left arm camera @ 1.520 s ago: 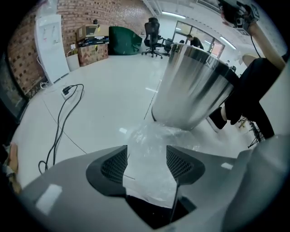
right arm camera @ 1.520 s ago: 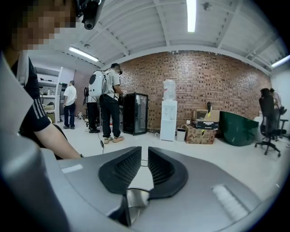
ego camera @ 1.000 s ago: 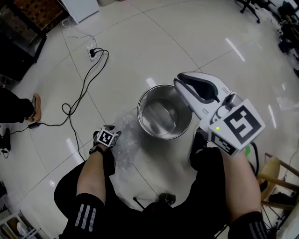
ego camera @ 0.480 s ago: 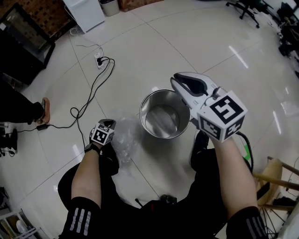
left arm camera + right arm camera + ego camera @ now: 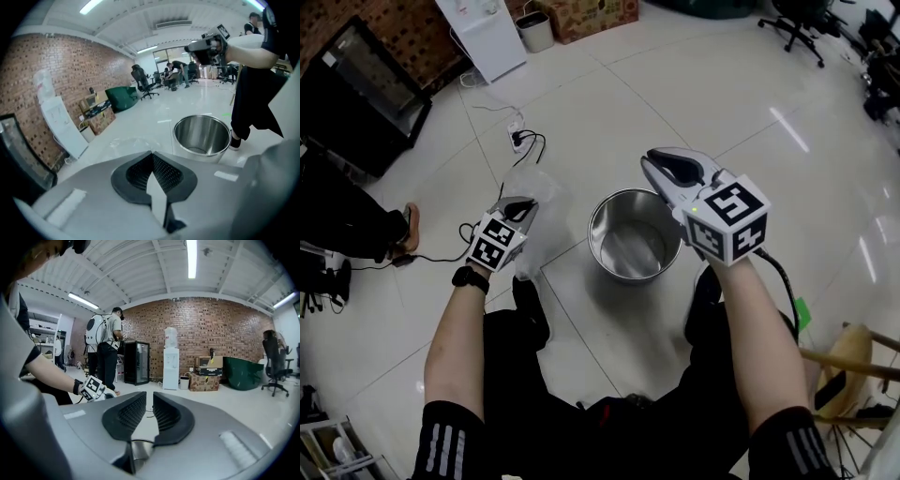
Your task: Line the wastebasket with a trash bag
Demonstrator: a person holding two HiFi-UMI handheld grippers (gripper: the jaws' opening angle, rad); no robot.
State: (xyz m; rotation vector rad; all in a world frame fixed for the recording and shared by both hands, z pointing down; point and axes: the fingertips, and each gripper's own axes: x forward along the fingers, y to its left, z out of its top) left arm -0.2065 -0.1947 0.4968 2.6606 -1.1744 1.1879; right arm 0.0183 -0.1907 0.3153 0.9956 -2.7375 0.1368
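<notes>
The trash bag is up off the floor! A second ago it lay crumpled beside the wastebasket; now it hangs just left of the bare, unlined steel. The left gripper has its jaws clamped shut on the film. The right gripper hovers over the rim, jaws slightly apart and empty. Opening the bag's mouth looks next.

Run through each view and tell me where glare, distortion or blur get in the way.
Head view: white glare streaks cross the glossy floor, and the clear trash bag nearly vanishes against it. Left gripper view: strong fisheye bending, black corners; the wastebasket is sharp. Right gripper view: the ceiling light is blown out, the brick wall bows.
</notes>
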